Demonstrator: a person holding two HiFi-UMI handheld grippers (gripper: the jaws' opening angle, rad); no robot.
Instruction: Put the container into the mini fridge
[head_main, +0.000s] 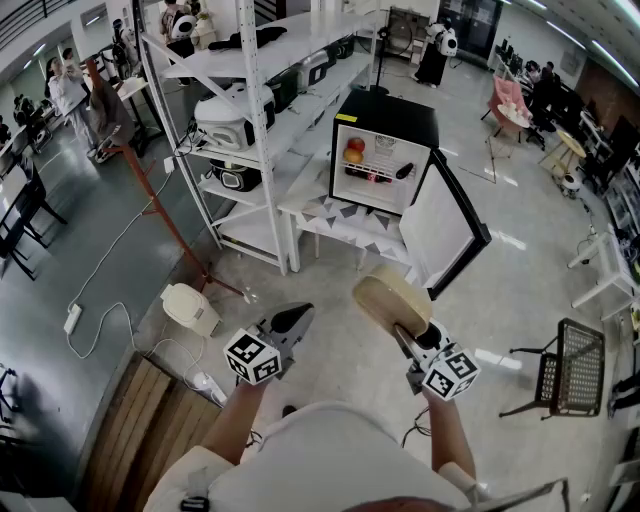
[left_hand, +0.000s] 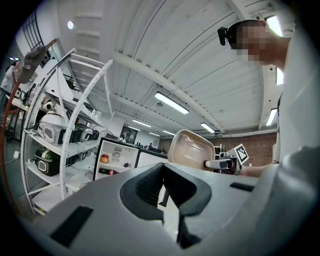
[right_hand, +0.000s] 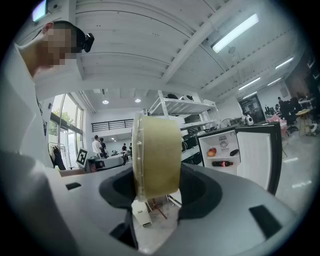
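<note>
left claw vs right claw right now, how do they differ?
The right claw is shut on the container, which it holds on edge; the left claw is shut on nothing. The right claw's jaws stand apart, with the container between them; the left claw's jaws meet at the tips. Both point level toward the open mini fridge.

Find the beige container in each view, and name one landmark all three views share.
Head view: lower centre-right, container in the right gripper.
Left gripper view: right of centre.
Right gripper view: centre, between the jaws.
Shared landmark: the open mini fridge.
</note>
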